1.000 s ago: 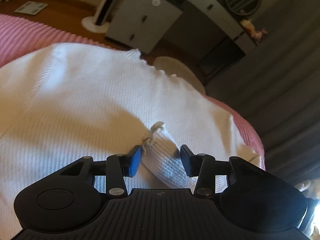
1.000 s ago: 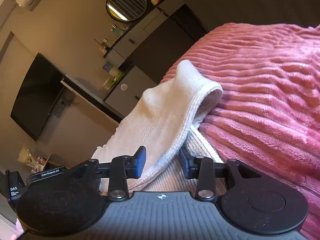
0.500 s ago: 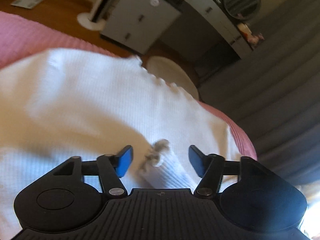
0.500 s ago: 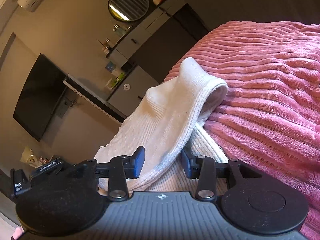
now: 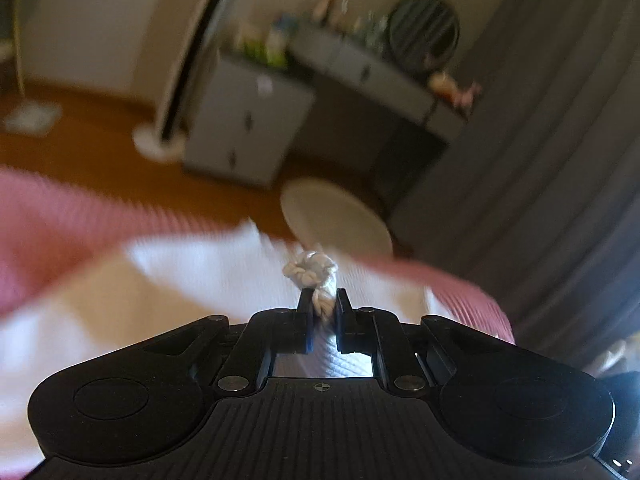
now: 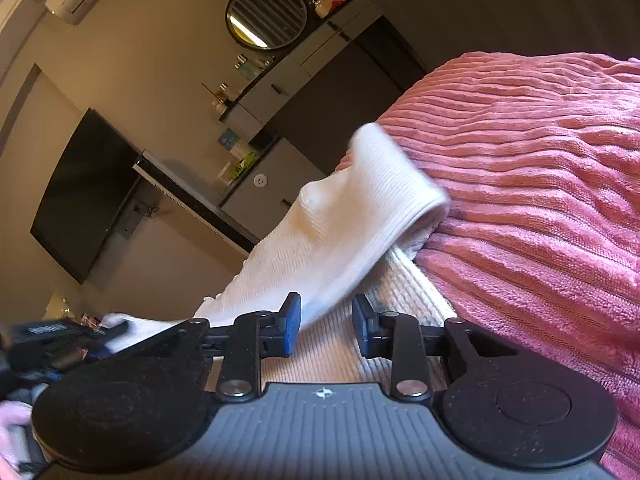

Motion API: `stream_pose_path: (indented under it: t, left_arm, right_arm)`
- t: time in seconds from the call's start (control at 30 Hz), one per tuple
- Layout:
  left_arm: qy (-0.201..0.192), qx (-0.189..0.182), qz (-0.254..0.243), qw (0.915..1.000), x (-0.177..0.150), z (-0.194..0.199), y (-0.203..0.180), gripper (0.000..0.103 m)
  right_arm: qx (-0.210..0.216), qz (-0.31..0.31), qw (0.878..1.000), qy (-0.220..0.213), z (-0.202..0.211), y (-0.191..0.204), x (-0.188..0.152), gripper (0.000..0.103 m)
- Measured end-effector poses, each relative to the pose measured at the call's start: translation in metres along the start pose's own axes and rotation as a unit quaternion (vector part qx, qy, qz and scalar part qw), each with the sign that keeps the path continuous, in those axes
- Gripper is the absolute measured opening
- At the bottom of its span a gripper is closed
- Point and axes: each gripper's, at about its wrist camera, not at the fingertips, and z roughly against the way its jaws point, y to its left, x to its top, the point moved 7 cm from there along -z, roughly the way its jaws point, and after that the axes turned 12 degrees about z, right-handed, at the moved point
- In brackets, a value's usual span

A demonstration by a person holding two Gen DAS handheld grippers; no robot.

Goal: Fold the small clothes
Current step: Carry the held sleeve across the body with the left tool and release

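Note:
A white ribbed garment [image 5: 208,264] lies on a pink ribbed bedcover [image 5: 52,208]. My left gripper [image 5: 323,308] is shut on the garment's frilly edge [image 5: 310,270], which bunches out beyond the fingertips; this view is blurred. In the right wrist view the same garment [image 6: 352,208] rises in a raised fold over the bedcover [image 6: 540,184]. My right gripper [image 6: 326,318] stands open around the fold's lower edge, which passes between the fingers. The left gripper shows at the far left of the right wrist view [image 6: 60,340].
Beyond the bed stand grey cabinets [image 5: 244,124], a round mirror [image 6: 266,14], a wall TV [image 6: 84,192], a round white stool [image 5: 336,220] and dark curtains [image 5: 560,140]. Wooden floor [image 5: 100,144] lies past the bed's edge.
My left gripper has closed on the garment's frilly edge and lifted, tilting the view up toward the room. The raised fold has shifted slightly; the right gripper stays open around it.

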Motion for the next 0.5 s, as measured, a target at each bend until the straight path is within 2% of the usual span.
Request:
stream_pose_path:
  t: [0.07, 0.1, 0.2, 0.3, 0.4, 0.5]
  left_arm:
    - [-0.026, 0.021, -0.016, 0.9993, 0.006, 0.015, 0.010, 0.012]
    - [-0.024, 0.034, -0.013, 0.9991, 0.005, 0.017, 0.020, 0.012]
    - [0.028, 0.073, 0.036, 0.9963, -0.013, 0.001, 0.056, 0.013]
    - [0.043, 0.103, 0.079, 0.9905, -0.030, -0.009, 0.087, 0.016]
    - [0.050, 0.096, 0.122, 0.9866, -0.033, -0.010, 0.108, 0.024]
    - [0.057, 0.069, 0.143, 0.9857, -0.033, -0.007, 0.112, 0.035]
  right_arm:
    - [0.000, -0.004, 1.000, 0.002, -0.001, -0.001, 0.000, 0.029]
    - [0.001, -0.007, 1.000, 0.003, -0.002, -0.002, -0.001, 0.029]
    - [0.002, -0.008, 1.000, 0.007, -0.003, -0.001, -0.002, 0.029]
    - [0.002, -0.002, 1.000, 0.009, -0.003, 0.002, -0.004, 0.029]
    - [0.002, -0.004, 1.000, 0.009, -0.004, 0.000, -0.004, 0.029]
    - [0.001, -0.005, 1.000, 0.011, -0.006, -0.001, -0.004, 0.029]
